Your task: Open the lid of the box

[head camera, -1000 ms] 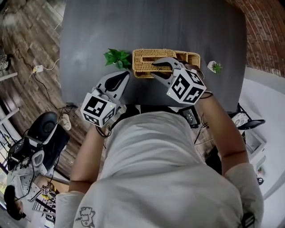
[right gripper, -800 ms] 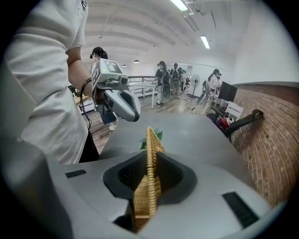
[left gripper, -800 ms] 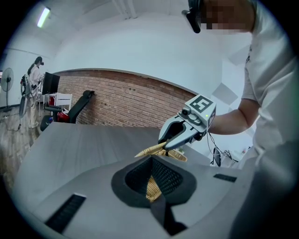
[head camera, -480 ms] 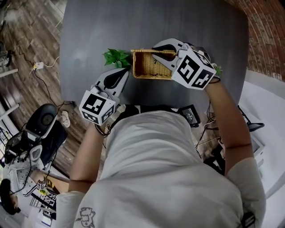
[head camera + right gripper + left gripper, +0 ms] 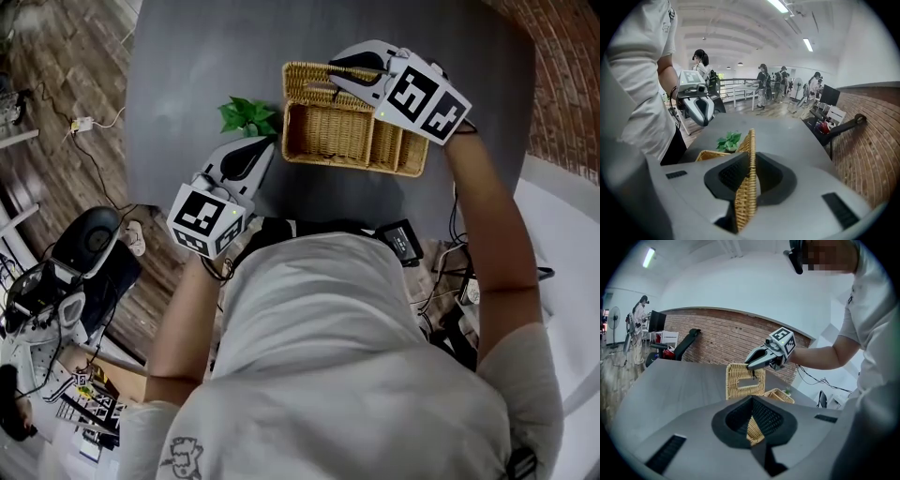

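A wicker box (image 5: 354, 141) stands on the dark table (image 5: 187, 75) with its inside showing. Its wicker lid (image 5: 314, 80) is swung up at the far left side, close to upright. My right gripper (image 5: 342, 77) is shut on the lid's free edge, and the lid (image 5: 747, 187) shows edge-on between its pads. In the left gripper view the lid (image 5: 736, 383) stands up with the right gripper (image 5: 751, 365) clamped on its top edge. My left gripper (image 5: 255, 155) hangs near the box's left front corner, shut and empty, not touching the box.
A small green plant (image 5: 246, 116) sits just left of the box, close to my left gripper. A tiny potted plant (image 5: 787, 391) stands beyond the box. A black device (image 5: 401, 242) lies at the table's near edge. A brick wall runs along the right.
My right gripper has moved up and away with the lid, which swung from lying flat to standing up. The box's inside now shows. The left gripper has barely moved.
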`<state>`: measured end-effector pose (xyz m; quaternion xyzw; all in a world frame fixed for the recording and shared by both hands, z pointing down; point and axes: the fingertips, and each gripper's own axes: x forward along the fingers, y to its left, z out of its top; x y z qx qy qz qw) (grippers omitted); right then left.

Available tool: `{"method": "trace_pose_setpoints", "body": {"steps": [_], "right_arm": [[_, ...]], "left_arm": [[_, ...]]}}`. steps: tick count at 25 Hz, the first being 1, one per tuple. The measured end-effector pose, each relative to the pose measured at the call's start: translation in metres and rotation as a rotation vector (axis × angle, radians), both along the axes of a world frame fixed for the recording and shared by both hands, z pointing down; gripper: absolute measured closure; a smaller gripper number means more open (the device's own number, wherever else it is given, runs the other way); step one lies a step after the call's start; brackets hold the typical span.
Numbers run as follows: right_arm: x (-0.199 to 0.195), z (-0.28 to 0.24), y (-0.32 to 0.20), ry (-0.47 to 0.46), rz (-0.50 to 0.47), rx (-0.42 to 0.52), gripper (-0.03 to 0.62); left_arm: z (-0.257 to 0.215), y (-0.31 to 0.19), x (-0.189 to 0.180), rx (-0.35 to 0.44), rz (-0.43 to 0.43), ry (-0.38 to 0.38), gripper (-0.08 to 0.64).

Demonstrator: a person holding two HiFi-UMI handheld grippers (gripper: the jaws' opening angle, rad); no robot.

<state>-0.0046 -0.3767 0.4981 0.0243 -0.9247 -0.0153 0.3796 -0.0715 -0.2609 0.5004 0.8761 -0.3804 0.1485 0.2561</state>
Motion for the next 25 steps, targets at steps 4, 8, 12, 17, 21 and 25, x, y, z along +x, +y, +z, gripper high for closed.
{"method": "trace_pose_setpoints", "body": {"steps": [4,8,12,17,21,25], "right_arm": [[0.000,0.010,-0.022,-0.020,0.018,-0.032,0.527],[0.002,0.020,-0.038,-0.029,0.035,-0.070,0.520],[0.001,0.020,-0.038,-0.037,0.028,-0.084,0.520],[0.004,0.021,-0.040,-0.015,0.033,-0.063,0.515],[0.010,0.009,-0.046,-0.007,0.092,-0.011,0.476],[0.016,-0.017,-0.047,-0.039,0.161,0.036,0.459]], "left_arm": [[0.002,-0.001,0.000,-0.008,-0.011,0.001,0.548],[0.002,-0.001,0.002,-0.005,-0.010,-0.010,0.548],[0.002,0.002,0.000,-0.005,-0.011,-0.018,0.548],[0.000,0.005,-0.001,-0.001,-0.012,-0.016,0.548],[-0.007,0.010,-0.005,0.016,-0.008,-0.013,0.548],[-0.018,0.017,-0.011,0.040,0.008,-0.009,0.548]]}}
